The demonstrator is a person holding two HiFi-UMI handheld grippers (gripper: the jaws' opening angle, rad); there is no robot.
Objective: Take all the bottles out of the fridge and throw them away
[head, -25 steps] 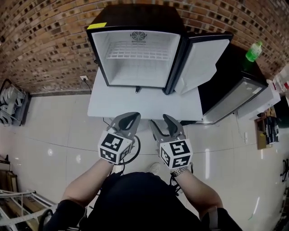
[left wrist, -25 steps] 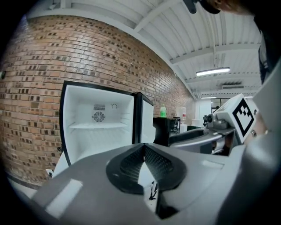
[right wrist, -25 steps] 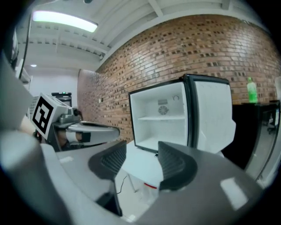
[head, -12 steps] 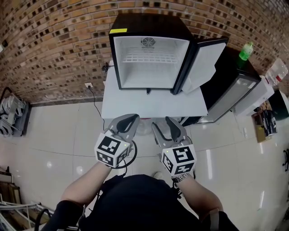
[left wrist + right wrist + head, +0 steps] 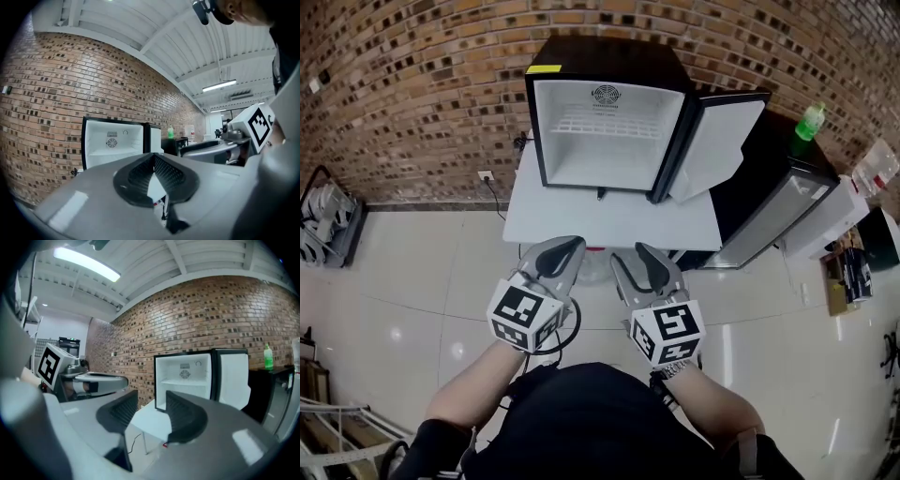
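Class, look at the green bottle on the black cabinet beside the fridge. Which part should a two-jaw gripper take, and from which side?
Probably mid-body on the green bottle, coming from the front with jaws level. It stands upright on the black cabinet; the brick wall is behind it and the open fridge door on its left.

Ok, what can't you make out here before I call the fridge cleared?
- Space under the white table: head view, hidden by its own top.
- Label and fill level of the green bottle: too small in every view.
- Contents of the black cabinet: head view, its front shows only a grey sheen.
- The clutter near the right edge: head view, too small to name.
- The fridge looks bare inside, but its door is seen slantwise.
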